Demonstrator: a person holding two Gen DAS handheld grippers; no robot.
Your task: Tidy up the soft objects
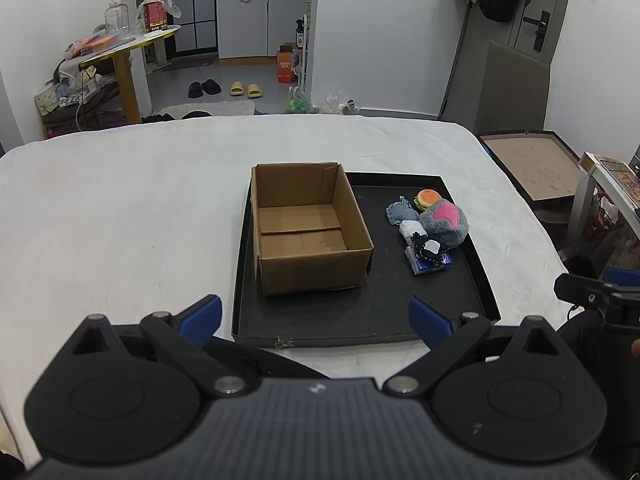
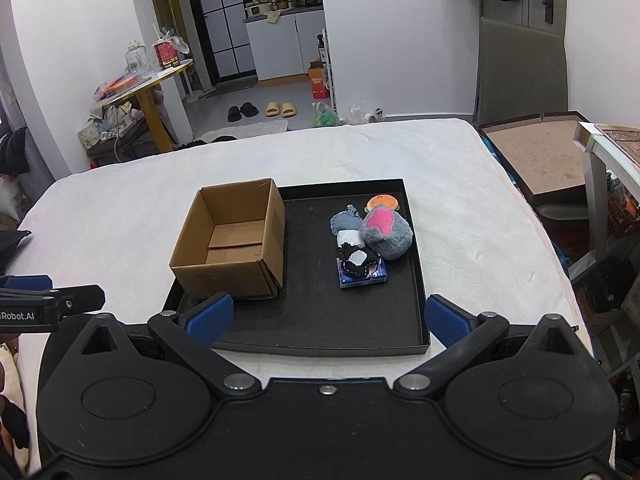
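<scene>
Nothing is packed yet, so this looks like the opening step; the white-covered table [image 2: 120, 216] carries a black tray [image 2: 420, 320], the empty cardboard box [image 2: 228, 272] in its left half, soft toys heaped toward the far right corner; next the grey plush [image 2: 394, 240] wants a reach; left gripper [image 1: 316, 316] and right gripper [image 2: 328, 316] both spread, empty.

My left gripper [image 1: 315, 318] and right gripper [image 2: 327, 318] look alike: black round-lobed bodies, silver pivot screws, blue textured fingers [image 2: 210, 317]. White "Robot.AI" lettering marks one.
</scene>
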